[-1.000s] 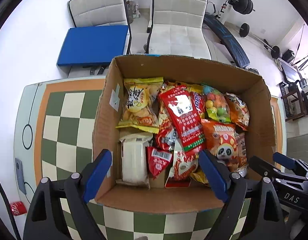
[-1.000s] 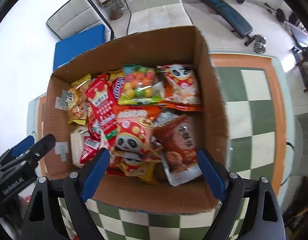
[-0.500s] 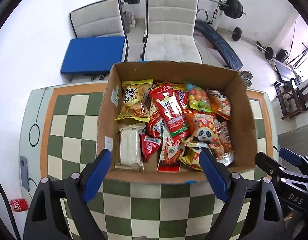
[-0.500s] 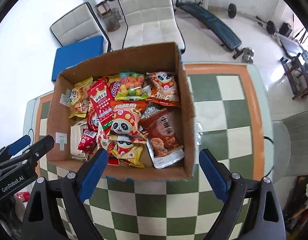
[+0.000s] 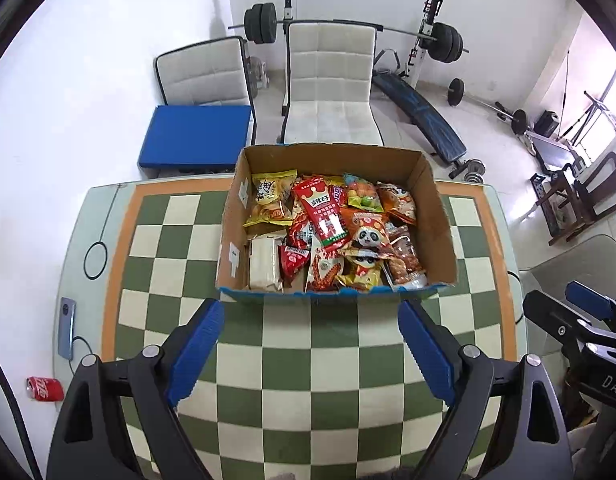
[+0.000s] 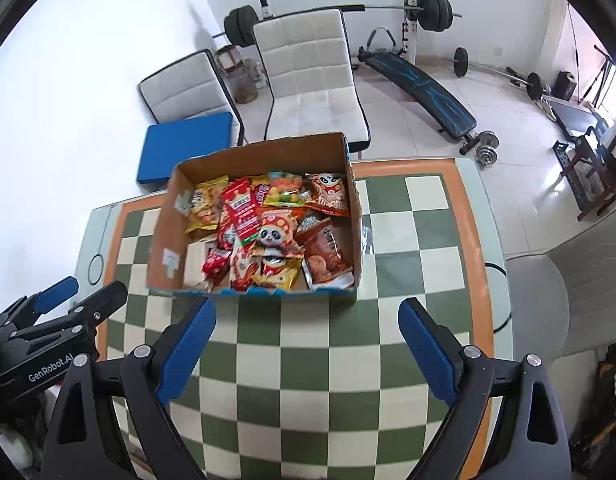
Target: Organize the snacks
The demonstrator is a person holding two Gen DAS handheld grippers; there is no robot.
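An open cardboard box [image 5: 442,236] holds the snacks, packed in a loose heap that fills it nearly to the rim. A long red packet [image 5: 322,216] with a crown printed at its top lies diagonally across the middle. Left of it sits a yellow bag [image 5: 269,200], and below that a plain white pack [image 5: 263,262] lies against the box's left wall. An orange bag with a panda face [image 5: 366,232] lies right of the red packet, a green bag of coloured balls [image 5: 362,196] is near the far wall, and a brown bag of fried pieces [image 6: 326,254] fills the near right corner. Small red and yellow sachets crowd the near edge. White labels are stuck to the inside of the left wall.

The box stands on a green-and-cream checkered table [image 5: 328,380] with an orange border, toward its far edge.

The left gripper [image 5: 310,354] hangs above bare table in front of the box, jaws spread wide with nothing between them. The right gripper [image 6: 308,354] does the same, likewise released and empty.

Beyond the table stand two white chairs [image 5: 332,92], one carrying a blue cushion [image 5: 195,134], and a barbell rack [image 5: 432,36]. A red can [image 5: 43,388] lies on the floor at the left
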